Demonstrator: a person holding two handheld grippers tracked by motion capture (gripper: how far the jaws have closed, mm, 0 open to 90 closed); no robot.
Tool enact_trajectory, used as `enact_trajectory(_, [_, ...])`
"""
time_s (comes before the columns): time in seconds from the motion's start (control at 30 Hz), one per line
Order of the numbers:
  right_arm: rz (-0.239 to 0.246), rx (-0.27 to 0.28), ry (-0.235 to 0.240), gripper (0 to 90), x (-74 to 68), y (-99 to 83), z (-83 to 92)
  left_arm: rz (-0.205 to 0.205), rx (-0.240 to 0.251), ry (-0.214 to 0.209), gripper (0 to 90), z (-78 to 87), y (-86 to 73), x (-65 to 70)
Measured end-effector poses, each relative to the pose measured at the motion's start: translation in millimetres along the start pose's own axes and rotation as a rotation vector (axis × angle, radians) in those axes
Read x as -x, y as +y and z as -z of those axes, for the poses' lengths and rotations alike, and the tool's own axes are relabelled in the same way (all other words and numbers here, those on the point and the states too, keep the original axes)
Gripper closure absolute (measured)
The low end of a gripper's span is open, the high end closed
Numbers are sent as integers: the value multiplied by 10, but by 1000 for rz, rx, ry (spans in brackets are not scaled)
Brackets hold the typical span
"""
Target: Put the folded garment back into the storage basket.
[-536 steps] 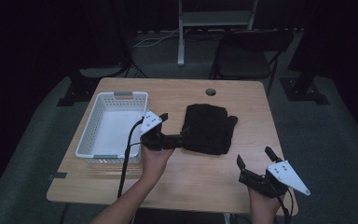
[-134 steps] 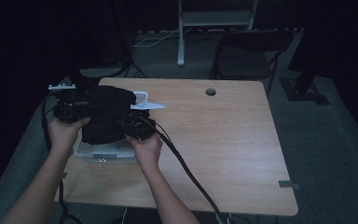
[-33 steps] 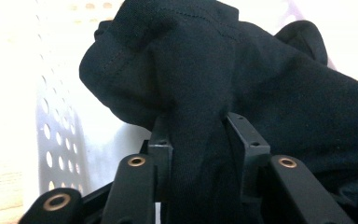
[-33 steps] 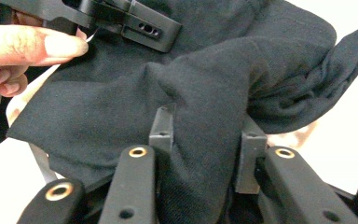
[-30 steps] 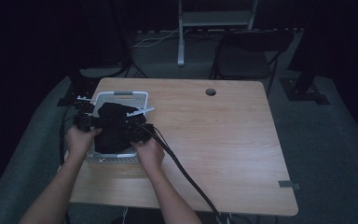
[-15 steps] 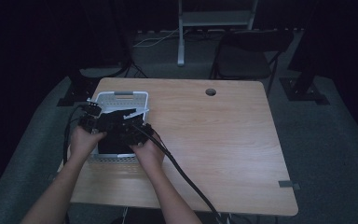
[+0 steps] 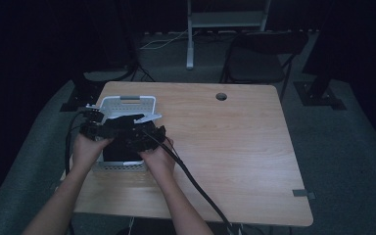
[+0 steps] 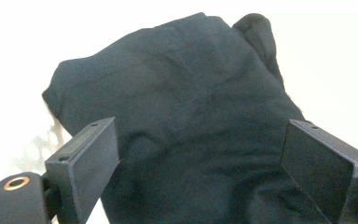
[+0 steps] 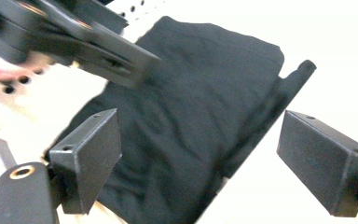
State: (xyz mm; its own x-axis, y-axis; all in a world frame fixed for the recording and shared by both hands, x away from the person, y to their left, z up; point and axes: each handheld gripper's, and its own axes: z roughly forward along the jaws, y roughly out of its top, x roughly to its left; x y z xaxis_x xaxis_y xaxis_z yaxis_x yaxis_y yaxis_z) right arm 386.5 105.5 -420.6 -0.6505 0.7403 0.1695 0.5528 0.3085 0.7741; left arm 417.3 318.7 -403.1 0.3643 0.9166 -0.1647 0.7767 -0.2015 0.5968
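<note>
Both sets of jaws had just been opening and stood spread, nothing pinched. The folded black garment (image 8: 182, 116) lay below the left gripper (image 8: 200, 172) and right gripper (image 9: 200, 172), inside the white basket (image 7: 127, 101). The left gripper was seen close ahead of the right.

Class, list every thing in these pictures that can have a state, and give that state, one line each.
Left gripper: open, jaws just opened, clear of the cloth.
Right gripper: open, jaws just opened, holding nothing.
Black folded garment: released, lying in the basket.
White basket: upright on the table, holding the garment.
Folding chair: unfolded, unoccupied.
</note>
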Motion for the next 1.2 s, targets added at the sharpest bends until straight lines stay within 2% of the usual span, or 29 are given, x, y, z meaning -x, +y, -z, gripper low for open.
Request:
enact_trajectory(0.1, [-27,-12,-7,131,98,-53,21,9,31,21,119,29,-43,-9])
enact_trajectory(0.13, [-36,-5,-11,131,129,-72,32,17,32,15,119,34,-47,-15])
enact_trajectory(0.2, [-61,-13,5,131,177,-91,48,7,28,28,117,40,-49,1])
enact_trajectory(0.3, [-69,3,8,131,208,-100,94,-3,26,43,66,49,-54,48])
enact_trajectory(0.33, [-65,10,9,131,216,-98,114,-11,18,48,36,51,-59,60])
enact_trajectory(0.43, [-65,14,21,132,238,-89,159,-31,32,65,36,74,-74,98])
enact_trajectory(0.6, [-57,18,28,132,270,-92,235,-27,69,43,36,132,-99,148])
enact_trajectory(0.77, [-58,34,34,133,321,-128,341,-51,92,62,36,198,-130,186])
enact_trajectory(0.87, [-63,41,37,140,362,-160,403,-63,85,70,36,204,-148,209])
enact_trajectory(0.97, [-73,54,37,140,406,-195,471,-30,89,36,37,194,-201,185])
enact_trajectory(1.03, [-76,66,39,140,430,-219,522,-29,91,47,36,191,-254,163])
enact_trajectory(1.13, [-77,83,29,140,482,-266,622,5,119,19,36,219,-352,124])
enact_trajectory(1.2, [-80,94,20,140,533,-308,693,2,139,26,37,245,-407,116])
